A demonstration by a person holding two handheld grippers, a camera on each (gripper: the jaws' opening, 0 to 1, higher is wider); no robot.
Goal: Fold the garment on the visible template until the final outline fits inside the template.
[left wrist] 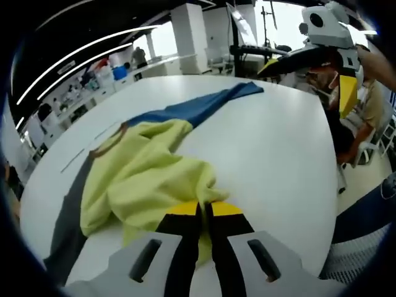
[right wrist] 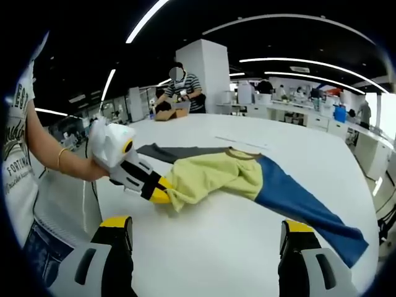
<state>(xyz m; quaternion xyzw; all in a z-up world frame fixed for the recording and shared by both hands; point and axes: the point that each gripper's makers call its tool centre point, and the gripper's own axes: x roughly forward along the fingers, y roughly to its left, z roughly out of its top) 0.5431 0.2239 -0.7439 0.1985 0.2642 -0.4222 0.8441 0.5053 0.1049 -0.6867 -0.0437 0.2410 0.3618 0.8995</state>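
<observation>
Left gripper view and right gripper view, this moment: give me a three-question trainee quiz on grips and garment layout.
1. True or false: the left gripper has its jaws shut on the garment's yellow fabric.
2. The right gripper's jaws are: A) wide open, holding nothing; B) shut on the blue sleeve; C) shut on the collar.
3. Fill in: the garment lies on a white ____.

Key: 1 true; 2 A; 3 table.

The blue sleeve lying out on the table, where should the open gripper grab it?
Probably at the sleeve's far tip: the blue sleeve lies flat and stretched away from the yellow body, which the left gripper already pinches. The right gripper, jaws wide, could come down from above.
</observation>
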